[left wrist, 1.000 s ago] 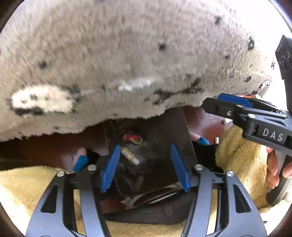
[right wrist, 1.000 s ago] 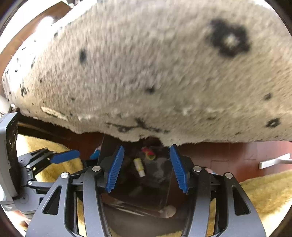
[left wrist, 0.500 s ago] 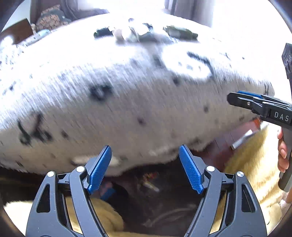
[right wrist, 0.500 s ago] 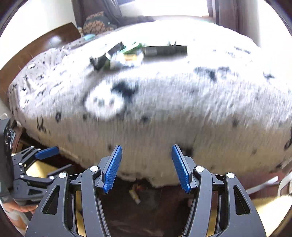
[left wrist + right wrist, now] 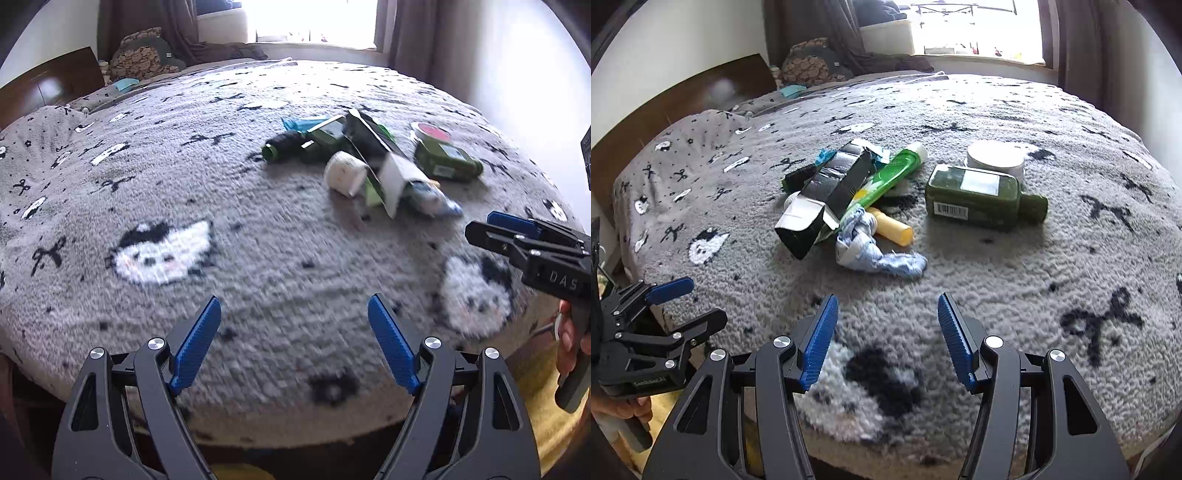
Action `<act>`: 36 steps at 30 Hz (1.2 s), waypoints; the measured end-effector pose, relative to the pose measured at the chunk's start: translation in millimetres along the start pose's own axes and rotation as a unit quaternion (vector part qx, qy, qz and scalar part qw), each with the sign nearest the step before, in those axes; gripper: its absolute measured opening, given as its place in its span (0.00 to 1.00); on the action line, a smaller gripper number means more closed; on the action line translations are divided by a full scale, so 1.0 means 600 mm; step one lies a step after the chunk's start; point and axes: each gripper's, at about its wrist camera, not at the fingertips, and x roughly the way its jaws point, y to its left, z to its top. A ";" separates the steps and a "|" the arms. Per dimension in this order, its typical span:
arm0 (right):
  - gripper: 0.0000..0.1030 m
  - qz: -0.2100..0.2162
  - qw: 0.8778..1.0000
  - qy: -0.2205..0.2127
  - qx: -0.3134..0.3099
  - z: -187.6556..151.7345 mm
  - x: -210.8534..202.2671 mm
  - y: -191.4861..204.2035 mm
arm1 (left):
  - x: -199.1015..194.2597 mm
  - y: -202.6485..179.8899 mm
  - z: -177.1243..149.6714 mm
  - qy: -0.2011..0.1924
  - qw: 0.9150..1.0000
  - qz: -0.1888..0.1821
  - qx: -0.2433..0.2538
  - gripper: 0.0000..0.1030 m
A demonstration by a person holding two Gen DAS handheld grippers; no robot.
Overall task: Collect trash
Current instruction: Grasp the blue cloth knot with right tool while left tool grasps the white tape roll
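The trash pile (image 5: pixel 857 199) lies in the middle of the grey blanket (image 5: pixel 1015 280), at about twelve o'clock from the right gripper (image 5: pixel 886 338) and at one o'clock from the left gripper (image 5: pixel 293 343). The right one looks nearer. Both are empty; the left jaws have just been opening and stand wide, the right about halfway. The green tube (image 5: pixel 886 177) is long and points from seven to one o'clock, cap far away.
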 end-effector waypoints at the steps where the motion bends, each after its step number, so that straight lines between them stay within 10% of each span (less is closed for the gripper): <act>1: 0.55 0.000 1.000 -0.001 -0.005 0.008 0.007 0.004 | 0.005 0.004 0.009 0.001 1.000 0.000 -0.001 0.75; 24: 0.23 0.000 0.999 0.021 -0.047 0.050 0.086 0.020 | 0.070 -0.030 0.090 0.002 0.999 -0.020 0.039 0.74; 36: 0.23 -0.025 0.999 0.014 -0.019 0.036 0.040 -0.039 | 0.118 -0.057 0.130 0.009 0.998 -0.044 0.045 0.46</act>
